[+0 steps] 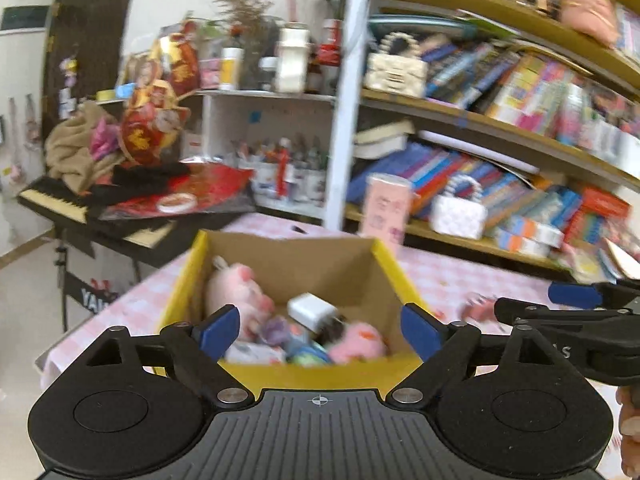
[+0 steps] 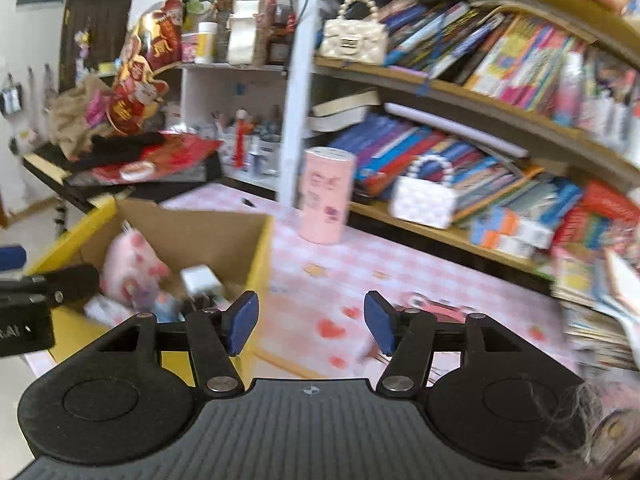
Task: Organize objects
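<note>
Yellow box (image 1: 320,372) holds toys, seemingly beneath left gripper (image 1: 320,330).

We see a box (image 1: 288,256) on the table (image 2: 400,280), a plush pig (image 1: 240,292) and charger (image 1: 312,310) inside; right of it a canister (image 2: 326,196), shelves (image 2: 460,96) behind.

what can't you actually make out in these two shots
- Small items low in the yellow box: left wrist view, motion blur and the left gripper cover them; only a pink plush and a white charger read.
- Pink object on the tablecloth: right wrist view, blurred, partly behind the right gripper.
- Book titles on the shelves: both views, blurred.
</note>
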The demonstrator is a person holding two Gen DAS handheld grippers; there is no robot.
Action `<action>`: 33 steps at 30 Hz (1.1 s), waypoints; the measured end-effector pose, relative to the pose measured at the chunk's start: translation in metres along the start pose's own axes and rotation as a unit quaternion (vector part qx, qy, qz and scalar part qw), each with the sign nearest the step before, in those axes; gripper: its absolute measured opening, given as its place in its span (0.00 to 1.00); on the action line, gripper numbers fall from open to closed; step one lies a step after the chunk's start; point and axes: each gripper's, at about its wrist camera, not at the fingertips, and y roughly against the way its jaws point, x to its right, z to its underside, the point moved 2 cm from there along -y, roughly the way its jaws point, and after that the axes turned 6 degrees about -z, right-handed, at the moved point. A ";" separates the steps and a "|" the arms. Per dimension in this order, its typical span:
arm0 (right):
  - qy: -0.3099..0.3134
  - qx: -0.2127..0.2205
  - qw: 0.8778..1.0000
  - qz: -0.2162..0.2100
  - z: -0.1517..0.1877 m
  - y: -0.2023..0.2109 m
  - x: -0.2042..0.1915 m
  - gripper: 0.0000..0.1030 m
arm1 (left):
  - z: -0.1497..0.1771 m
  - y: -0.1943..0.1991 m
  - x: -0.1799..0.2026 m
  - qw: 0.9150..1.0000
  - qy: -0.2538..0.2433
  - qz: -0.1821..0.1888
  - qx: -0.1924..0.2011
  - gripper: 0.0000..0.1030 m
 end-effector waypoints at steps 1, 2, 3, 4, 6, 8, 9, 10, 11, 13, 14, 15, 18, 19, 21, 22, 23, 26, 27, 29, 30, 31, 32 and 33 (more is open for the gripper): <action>0.003 -0.002 1.000 0.012 0.008 0.009 0.000 0.54 | 0.005 0.005 0.005 1.000 -0.012 0.006 -0.002 0.87; 0.001 -0.004 1.000 0.022 0.016 0.017 0.001 0.54 | 0.011 0.011 0.010 1.000 -0.026 0.010 -0.004 0.87; -0.004 -0.008 0.999 0.031 0.024 0.024 0.002 0.54 | 0.016 0.016 0.014 0.999 -0.038 0.011 -0.007 0.87; -0.013 -0.013 0.999 0.038 0.031 0.030 0.003 0.54 | 0.021 0.020 0.017 0.999 -0.048 0.011 -0.009 0.87; -0.044 -0.026 0.997 0.059 0.049 0.044 0.006 0.55 | 0.033 0.028 0.024 0.997 -0.071 0.005 -0.010 0.87; -0.076 -0.042 0.993 0.085 0.066 0.054 0.007 0.63 | 0.047 0.035 0.030 0.995 -0.094 0.002 -0.015 0.87; -0.091 -0.054 0.989 0.099 0.076 0.058 0.008 0.67 | 0.053 0.037 0.033 0.994 -0.103 0.004 -0.023 0.87; -0.098 -0.068 0.987 0.111 0.084 0.061 0.007 0.72 | 0.059 0.039 0.034 0.994 -0.109 0.007 -0.032 0.88; -0.105 -0.082 0.984 0.121 0.093 0.064 0.006 0.72 | 0.064 0.041 0.036 0.993 -0.112 0.010 -0.042 0.88; -0.128 -0.099 0.977 0.136 0.109 0.074 0.006 0.74 | 0.072 0.046 0.037 0.992 -0.113 0.014 -0.053 0.88; -0.143 -0.104 0.973 0.145 0.116 0.080 0.007 0.77 | 0.076 0.049 0.038 0.992 -0.112 0.014 -0.056 0.92; -0.155 -0.105 0.970 0.153 0.121 0.084 0.007 0.79 | 0.079 0.051 0.038 0.992 -0.110 0.013 -0.057 0.95; -0.185 -0.101 0.962 0.173 0.134 0.099 0.008 0.87 | 0.087 0.057 0.040 0.993 -0.098 0.009 -0.065 0.96; -0.188 -0.101 0.961 0.176 0.137 0.104 0.007 0.89 | 0.088 0.057 0.042 0.993 -0.094 0.012 -0.071 0.96; -0.182 -0.104 0.962 0.174 0.143 0.108 0.005 0.91 | 0.091 0.061 0.046 0.993 -0.090 0.022 -0.079 0.96; -0.175 -0.107 0.963 0.175 0.147 0.109 0.004 0.91 | 0.093 0.063 0.049 0.992 -0.093 0.026 -0.080 0.96; -0.169 -0.113 0.963 0.179 0.151 0.111 0.003 0.91 | 0.095 0.065 0.053 0.992 -0.099 0.029 -0.077 0.97; -0.174 -0.113 0.959 0.191 0.157 0.118 0.004 0.95 | 0.102 0.070 0.062 0.990 -0.116 0.038 -0.070 0.97; -0.178 -0.110 0.959 0.194 0.158 0.120 0.005 0.96 | 0.103 0.071 0.065 0.990 -0.118 0.039 -0.070 0.97; -0.180 -0.102 0.958 0.200 0.160 0.126 0.007 0.97 | 0.105 0.072 0.070 0.989 -0.121 0.040 -0.072 0.97; -0.179 -0.099 0.957 0.203 0.160 0.128 0.008 0.97 | 0.106 0.074 0.072 0.989 -0.123 0.041 -0.073 0.97; -0.179 -0.097 0.957 0.208 0.160 0.131 0.009 0.97 | 0.106 0.075 0.073 0.989 -0.124 0.041 -0.071 0.97; -0.180 -0.095 0.956 0.210 0.160 0.133 0.010 0.98 | 0.106 0.077 0.075 0.989 -0.126 0.042 -0.068 0.97; -0.181 -0.091 0.956 0.212 0.161 0.135 0.010 0.98 | 0.106 0.078 0.076 0.989 -0.127 0.043 -0.066 0.97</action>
